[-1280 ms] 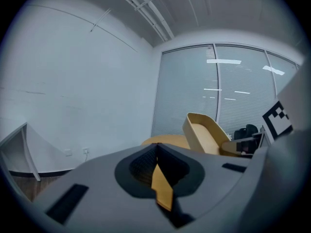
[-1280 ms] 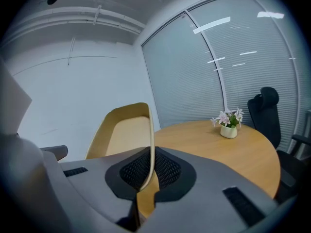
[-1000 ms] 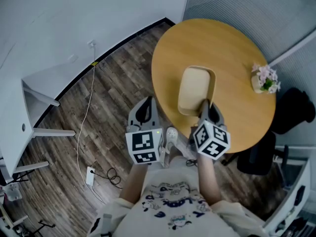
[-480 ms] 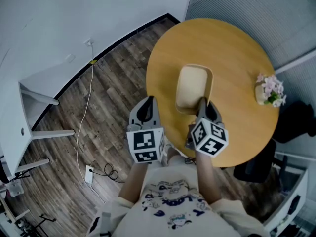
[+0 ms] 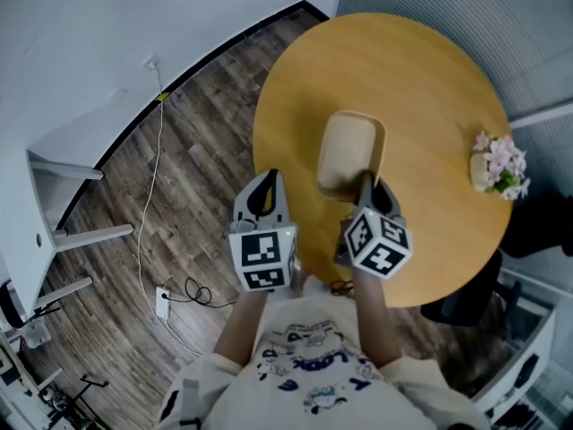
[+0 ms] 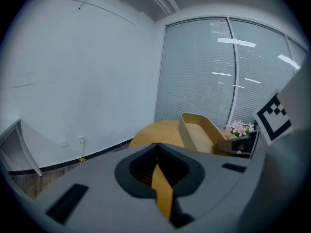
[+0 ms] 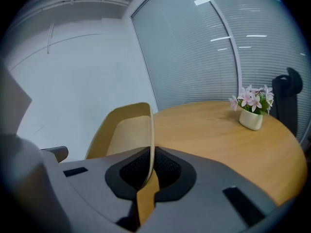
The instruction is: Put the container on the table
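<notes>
A beige oval container (image 5: 350, 150) hangs over the near part of the round wooden table (image 5: 430, 79). My right gripper (image 5: 365, 184) is shut on its near rim. In the right gripper view the container's wall (image 7: 124, 132) runs straight into the shut right gripper (image 7: 149, 155). I cannot tell whether its bottom touches the tabletop. My left gripper (image 5: 266, 184) is shut on nothing, level with the right one at the table's left edge. The left gripper view shows the left gripper (image 6: 156, 147) with the container (image 6: 199, 129) to its right.
A small white pot of pink flowers (image 5: 498, 168) stands at the table's right edge, also visible as the flower pot (image 7: 251, 111) in the right gripper view. A dark office chair (image 5: 466, 303) sits under the table's near right. A white cable (image 5: 148, 204) lies on the wood floor at left.
Both grippers and the held container have edged forward over the table, which now sits nearer in the head view. The right gripper still holds the container's rim.
</notes>
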The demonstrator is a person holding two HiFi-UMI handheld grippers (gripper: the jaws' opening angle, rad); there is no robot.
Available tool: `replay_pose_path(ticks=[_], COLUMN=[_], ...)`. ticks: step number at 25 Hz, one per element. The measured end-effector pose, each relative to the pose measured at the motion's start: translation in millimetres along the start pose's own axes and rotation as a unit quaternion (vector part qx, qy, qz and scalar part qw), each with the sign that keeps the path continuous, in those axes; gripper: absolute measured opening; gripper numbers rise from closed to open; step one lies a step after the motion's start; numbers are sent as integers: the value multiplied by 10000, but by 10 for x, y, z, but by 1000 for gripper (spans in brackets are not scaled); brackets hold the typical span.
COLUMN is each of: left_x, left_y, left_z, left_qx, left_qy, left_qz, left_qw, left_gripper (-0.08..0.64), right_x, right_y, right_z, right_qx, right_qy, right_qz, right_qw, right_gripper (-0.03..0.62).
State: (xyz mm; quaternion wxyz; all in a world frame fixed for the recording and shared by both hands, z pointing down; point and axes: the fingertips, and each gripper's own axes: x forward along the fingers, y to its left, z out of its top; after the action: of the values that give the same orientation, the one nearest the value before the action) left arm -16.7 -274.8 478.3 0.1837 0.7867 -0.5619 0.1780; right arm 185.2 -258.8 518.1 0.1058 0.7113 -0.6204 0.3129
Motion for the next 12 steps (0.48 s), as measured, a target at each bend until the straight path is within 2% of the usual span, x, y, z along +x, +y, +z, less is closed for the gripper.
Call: replay_pose_path(ticks=[12], left_x=[318], left_y=[-212], left_z=[-344], left_qx=[32], left_qy=[538], left_qz=[-68], left_qw=[9985], left_gripper=[3], right_x=[327], right_y=[-313], right_z=[-314], right_qx=[149], right_qy=[577], right_qz=[-173], right_qw=[9981], right_gripper=[13])
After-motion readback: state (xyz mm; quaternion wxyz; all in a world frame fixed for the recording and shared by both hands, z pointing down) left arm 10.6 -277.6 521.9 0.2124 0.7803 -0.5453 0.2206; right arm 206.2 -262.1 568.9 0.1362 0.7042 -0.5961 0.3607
